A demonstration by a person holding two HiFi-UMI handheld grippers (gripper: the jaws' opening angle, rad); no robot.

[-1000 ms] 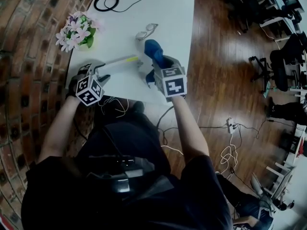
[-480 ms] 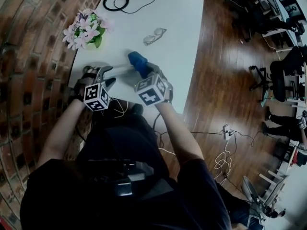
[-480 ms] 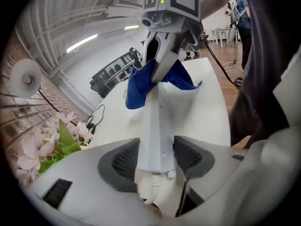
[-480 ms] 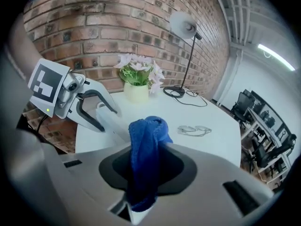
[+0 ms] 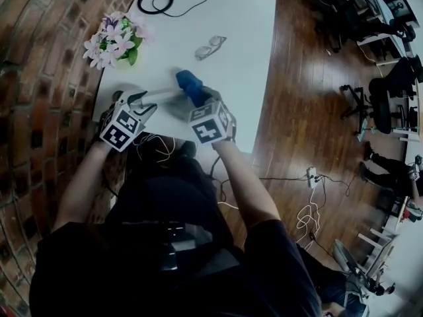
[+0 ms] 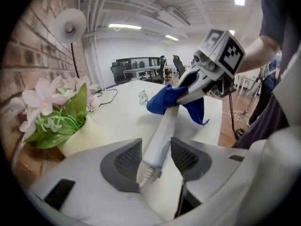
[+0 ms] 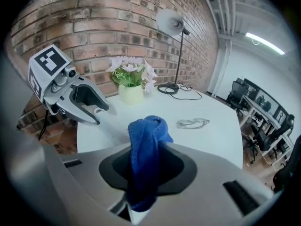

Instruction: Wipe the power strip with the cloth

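left hand-held gripper [image 6: 155,158] just closing tight on power strip [image 6: 162,133]; right hand-held gripper [image 7: 146,175] pinches cloth [image 7: 145,142]. wiping hard beyond the left jaws, we may lever it loose.

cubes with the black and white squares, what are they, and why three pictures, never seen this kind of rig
Those cubes belong to two hand-held grippers; a person carries one in each hand. The top-down picture comes from a camera on the person's head; the other two cameras ride on the grippers, looking along their jaws. The left gripper holds a long white power strip by its cord end; its jaws have just been closing. The right gripper pinches a blue cloth, draped on the strip. On the white table: pink flowers in a pale pot, and glasses.
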